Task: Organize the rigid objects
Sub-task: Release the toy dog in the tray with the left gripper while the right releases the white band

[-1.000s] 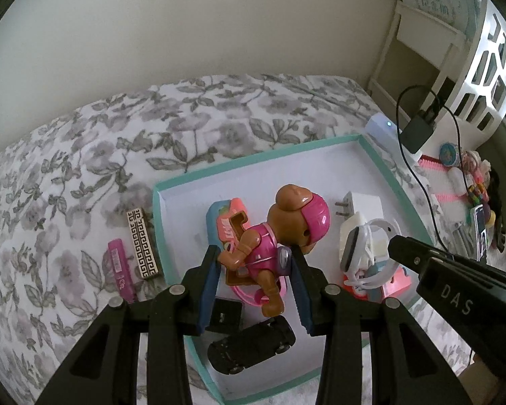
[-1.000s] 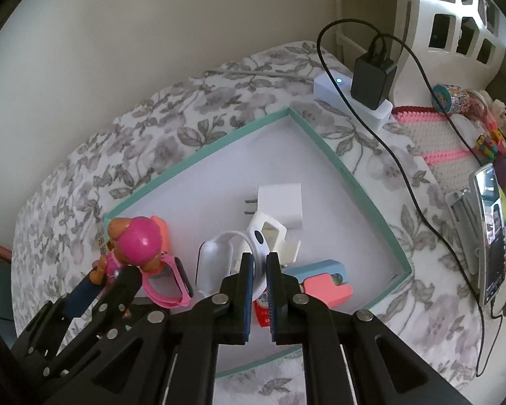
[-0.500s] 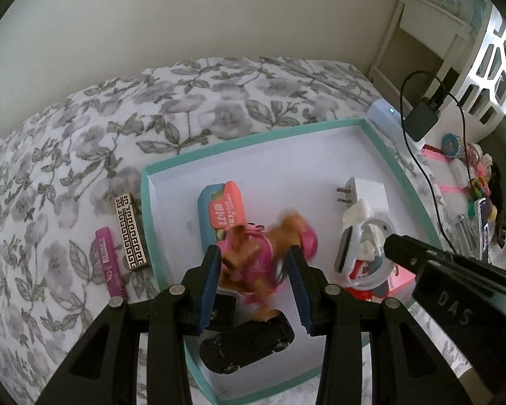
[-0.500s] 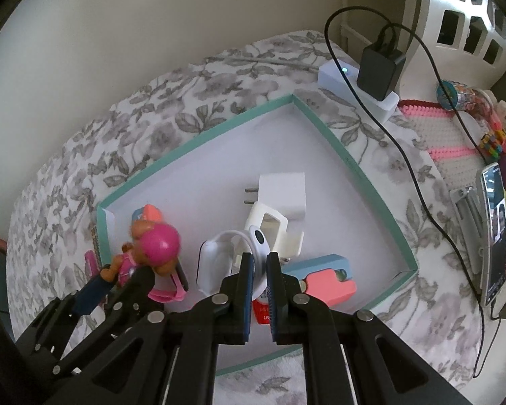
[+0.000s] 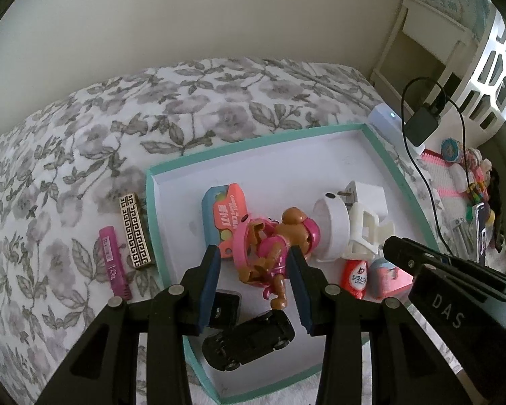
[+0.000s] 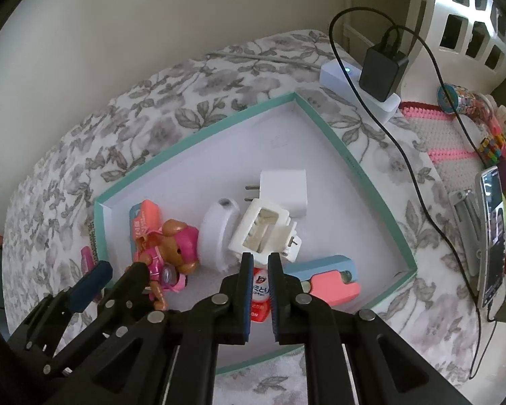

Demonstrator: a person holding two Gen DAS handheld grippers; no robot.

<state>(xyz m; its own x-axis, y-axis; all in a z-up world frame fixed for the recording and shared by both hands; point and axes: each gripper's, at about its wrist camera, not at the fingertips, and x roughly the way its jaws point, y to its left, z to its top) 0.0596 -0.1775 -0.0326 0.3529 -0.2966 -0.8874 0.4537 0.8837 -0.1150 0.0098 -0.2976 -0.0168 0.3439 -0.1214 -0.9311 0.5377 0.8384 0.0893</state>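
A pink and brown puppy figure (image 5: pixel 280 246) (image 6: pixel 175 249) lies tipped on its side in the teal-rimmed white tray (image 5: pixel 253 141) (image 6: pixel 199 141), partly on a pink ring (image 5: pixel 239 243). My left gripper (image 5: pixel 254 263) (image 6: pixel 118 271) stands open around its legs, and a gap shows beside the left pad. My right gripper (image 6: pixel 260 266) (image 5: pixel 391 244) is shut with nothing in it and hangs over a red tube (image 6: pixel 259 290) (image 5: pixel 356 276). A gold patterned bar (image 5: pixel 135 233) and a pink tube (image 5: pixel 113 263) lie on the bedspread left of the tray.
The tray also holds a blue and coral case (image 5: pixel 224 209), a white plug (image 6: pixel 283 189), a white band (image 6: pixel 219 233), a white adapter (image 6: pixel 263 226), a blue and pink case (image 6: pixel 327 276) and a black car (image 5: pixel 249 341). A power strip (image 6: pixel 361 77), its cable and a phone (image 6: pixel 492 236) lie to the right.
The puppy figure stood upright between my left pads and now lies on its side in the tray. The white band and adapter have shifted. My right pads show a slightly wider slit.
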